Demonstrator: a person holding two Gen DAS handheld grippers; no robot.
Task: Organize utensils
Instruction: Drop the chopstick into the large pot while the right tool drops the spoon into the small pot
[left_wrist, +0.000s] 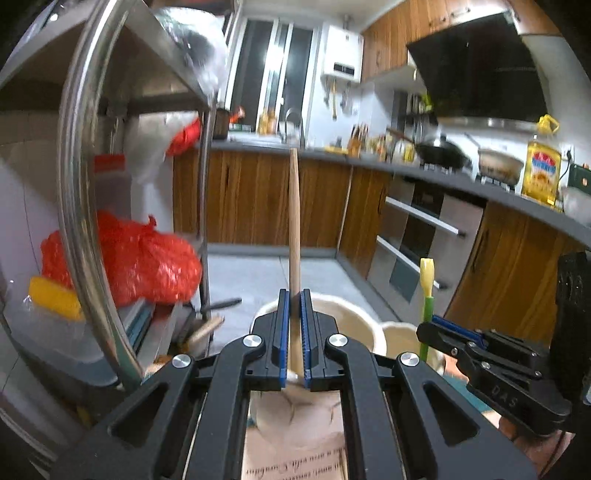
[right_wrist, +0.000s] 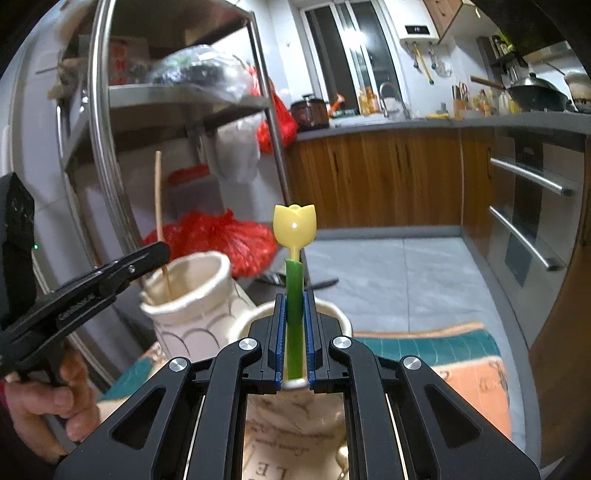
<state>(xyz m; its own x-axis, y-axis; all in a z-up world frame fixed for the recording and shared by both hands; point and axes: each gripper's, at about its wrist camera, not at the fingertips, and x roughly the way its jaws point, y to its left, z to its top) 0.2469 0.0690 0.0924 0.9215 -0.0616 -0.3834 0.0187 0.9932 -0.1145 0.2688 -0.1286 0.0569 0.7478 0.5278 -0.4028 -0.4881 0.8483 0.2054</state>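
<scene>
My left gripper (left_wrist: 294, 295) is shut on a wooden utensil handle (left_wrist: 294, 221) that stands upright, its lower end inside a cream ceramic holder (left_wrist: 354, 317). From the right wrist view this holder (right_wrist: 199, 295) is a scalloped vase on the left, with the left gripper (right_wrist: 162, 254) and the thin wooden handle (right_wrist: 159, 195) above its mouth. My right gripper (right_wrist: 294, 295) is shut on the green stem of a yellow tulip-topped utensil (right_wrist: 294, 225), held upright over a second cream holder (right_wrist: 334, 314). The left wrist view shows that right gripper (left_wrist: 430, 326) and utensil (left_wrist: 427, 306) beside the second holder (left_wrist: 400, 332).
A steel shelf rack (right_wrist: 177, 96) with red plastic bags (left_wrist: 147, 258) stands close on the left, with a curved chrome bar (left_wrist: 74, 184) in front of it. A teal and orange cloth (right_wrist: 443, 347) lies under the holders. Wooden cabinets, an oven (right_wrist: 532, 221) and grey floor lie beyond. A hand (right_wrist: 48, 398) holds the left gripper.
</scene>
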